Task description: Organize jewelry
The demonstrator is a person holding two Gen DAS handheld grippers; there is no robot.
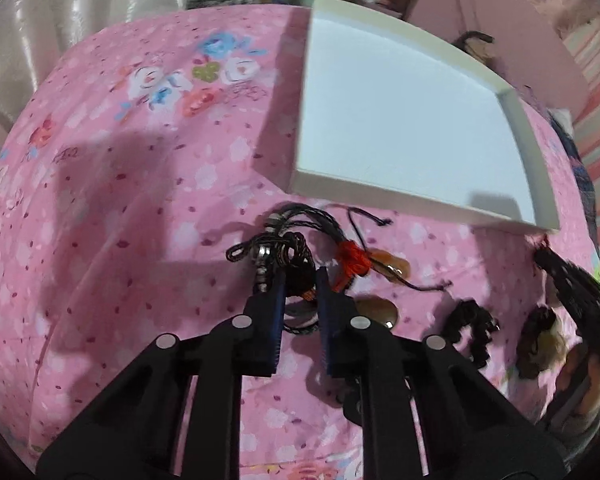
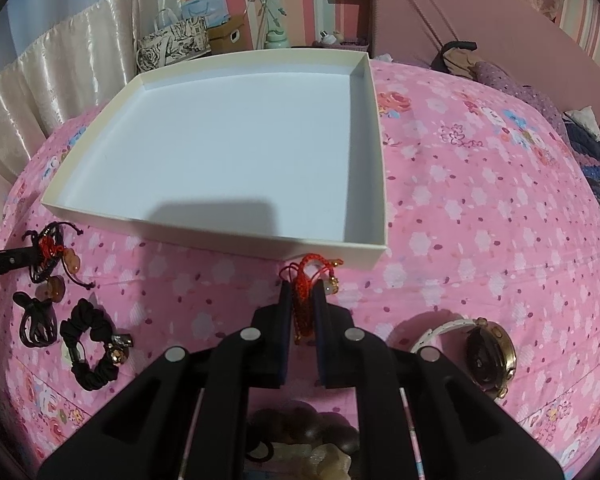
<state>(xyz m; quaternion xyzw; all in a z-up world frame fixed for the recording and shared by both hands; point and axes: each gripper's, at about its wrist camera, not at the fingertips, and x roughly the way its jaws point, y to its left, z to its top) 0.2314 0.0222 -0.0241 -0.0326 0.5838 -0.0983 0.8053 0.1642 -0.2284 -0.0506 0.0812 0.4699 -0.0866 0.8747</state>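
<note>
An empty white shallow box (image 2: 236, 152) lies on the pink bedspread; it also shows in the left wrist view (image 1: 404, 136). My left gripper (image 1: 300, 276) is shut on a black braided cord bracelet (image 1: 284, 252) with metal beads, just in front of the box's near wall. A red-knotted cord with amber stones (image 1: 356, 264) lies beside it. My right gripper (image 2: 302, 290) is shut on a red cord bracelet (image 2: 306, 276) with a small gold charm, close to the box's near right corner.
A black scrunchie (image 2: 90, 344), dark hair ties (image 2: 38, 318) and amber pendants (image 2: 56, 286) lie at the left. A white-strapped gold watch (image 2: 488, 354) lies at the right. Brown beads (image 2: 300, 432) sit under my right gripper. A pink headboard and curtain stand behind.
</note>
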